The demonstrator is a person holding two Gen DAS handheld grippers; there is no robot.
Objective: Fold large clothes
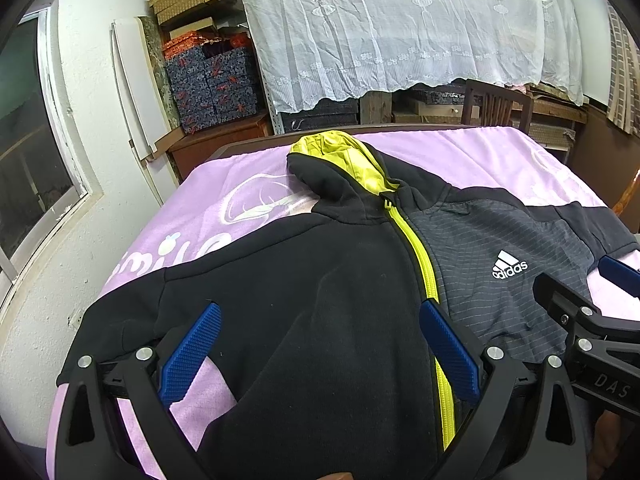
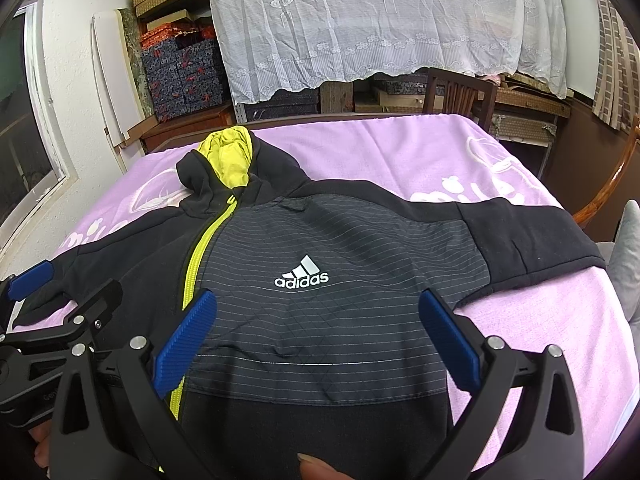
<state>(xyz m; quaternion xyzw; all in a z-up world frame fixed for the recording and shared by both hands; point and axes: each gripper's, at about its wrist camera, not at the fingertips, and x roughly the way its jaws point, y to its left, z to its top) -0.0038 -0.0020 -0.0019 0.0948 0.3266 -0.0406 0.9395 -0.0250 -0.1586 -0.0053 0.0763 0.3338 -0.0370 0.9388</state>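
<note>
A black and grey Adidas hoodie [image 1: 320, 300] with a yellow zip and yellow-lined hood lies face up, spread flat on a lilac blanket [image 1: 248, 184]. It also shows in the right wrist view [image 2: 340, 320]. My left gripper [image 1: 320, 352] is open and empty, hovering over the hoodie's black left half near the hem. My right gripper [image 2: 320, 340] is open and empty over the grey quilted half, below the logo. Each gripper shows at the edge of the other's view: the right one [image 1: 592, 320] and the left one [image 2: 60, 312].
The blanket [image 2: 520, 320] covers a table. A white wall and window [image 1: 36, 140] stand at the left. Stacked boxes [image 1: 212, 80], a lace-covered shelf [image 1: 400, 32] and a wooden chair [image 1: 496, 104] stand behind the table.
</note>
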